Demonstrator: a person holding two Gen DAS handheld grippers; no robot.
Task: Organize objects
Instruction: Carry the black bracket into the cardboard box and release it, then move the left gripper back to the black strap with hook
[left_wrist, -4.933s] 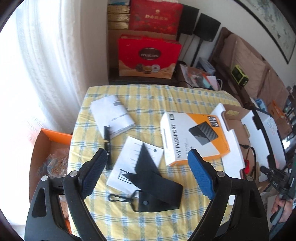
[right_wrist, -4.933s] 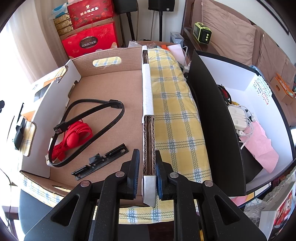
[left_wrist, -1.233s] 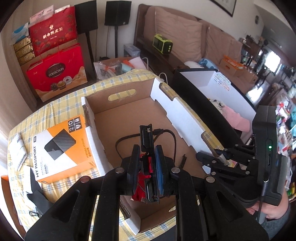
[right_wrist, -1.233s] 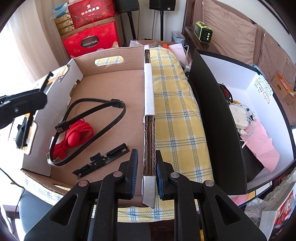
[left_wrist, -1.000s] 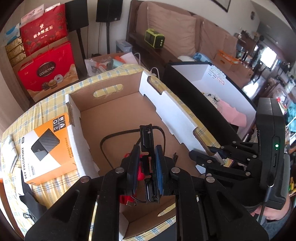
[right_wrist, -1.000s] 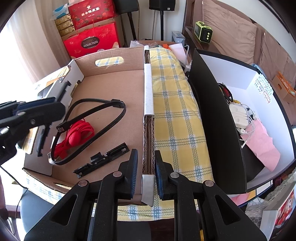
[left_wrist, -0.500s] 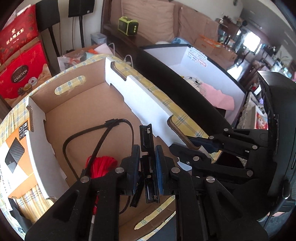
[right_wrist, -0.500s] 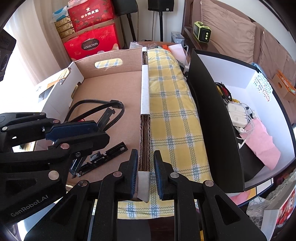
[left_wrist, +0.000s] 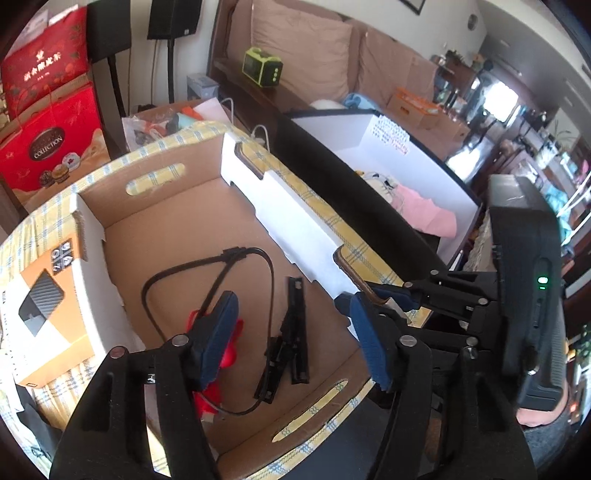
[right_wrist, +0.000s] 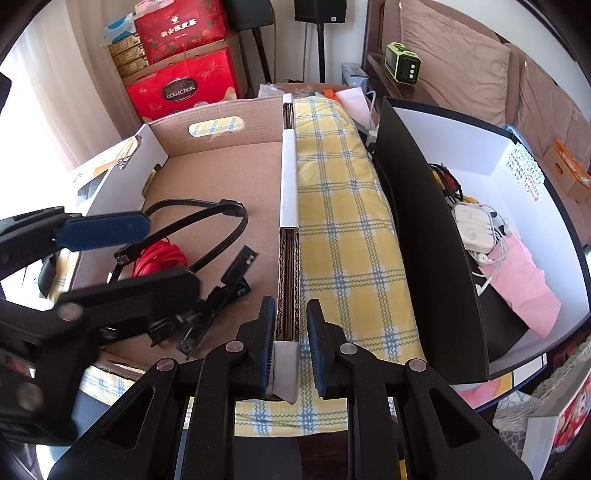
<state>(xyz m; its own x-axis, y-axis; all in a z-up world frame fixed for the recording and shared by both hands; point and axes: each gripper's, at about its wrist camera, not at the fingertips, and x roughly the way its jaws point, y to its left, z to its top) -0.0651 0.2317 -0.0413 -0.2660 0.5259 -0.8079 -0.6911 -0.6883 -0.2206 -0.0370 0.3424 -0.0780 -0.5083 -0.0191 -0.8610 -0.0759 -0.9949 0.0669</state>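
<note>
An open cardboard box (left_wrist: 166, 218) stands on the checked tablecloth. On its floor lie a black strap loop (left_wrist: 207, 266), a red coiled cable (left_wrist: 229, 354) and two black clip pieces (left_wrist: 297, 325) side by side, one resting against the other. My left gripper (left_wrist: 291, 321) hovers over them with its jaws opening; the clip pieces lie below the gap, free of the blue pads (left_wrist: 218, 332). In the right wrist view the left gripper (right_wrist: 122, 258) reaches in from the left. My right gripper (right_wrist: 291, 310) is shut on the box's right wall (right_wrist: 289, 177) at the near corner.
An orange and white hard-drive carton (left_wrist: 40, 306) sits left of the box. To the right stands a black and white bin (right_wrist: 424, 221) holding chargers and pink cloth. Red gift bags (right_wrist: 181, 88) are behind the table. A strip of tablecloth (right_wrist: 343, 206) runs between box and bin.
The left gripper's jaws have spread and let go of the black clip piece, which now lies on the box floor beside the other. The right gripper keeps its hold.
</note>
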